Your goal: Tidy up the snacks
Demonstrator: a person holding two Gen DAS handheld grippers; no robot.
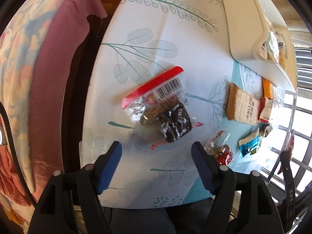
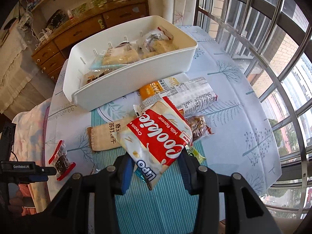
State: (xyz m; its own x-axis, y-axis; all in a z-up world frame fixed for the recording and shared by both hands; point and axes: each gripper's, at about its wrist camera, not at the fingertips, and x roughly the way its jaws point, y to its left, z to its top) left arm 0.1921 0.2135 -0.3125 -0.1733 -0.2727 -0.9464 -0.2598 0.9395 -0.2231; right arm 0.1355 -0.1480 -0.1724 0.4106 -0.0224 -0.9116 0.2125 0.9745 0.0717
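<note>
Left wrist view: the white bin (image 1: 251, 39) is cut by the upper picture edge, and its contents show only as a narrow, overexposed strip at its right end; individual packets cannot be told apart. The small wrappers (image 1: 251, 146) near the right edge are blurred; their print is unreadable. The clear red-edged packet (image 1: 161, 115) is motion-blurred, so only its barcode is recognisable.

Right wrist view: the cookie packet (image 2: 156, 140) covers part of the beige cracker pack (image 2: 105, 136) and most of a green wrapper (image 2: 195, 152). The bin's near wall (image 2: 124, 85) hides the lower part of its contents. The other claw (image 2: 29, 170) is cut by the left edge.
</note>
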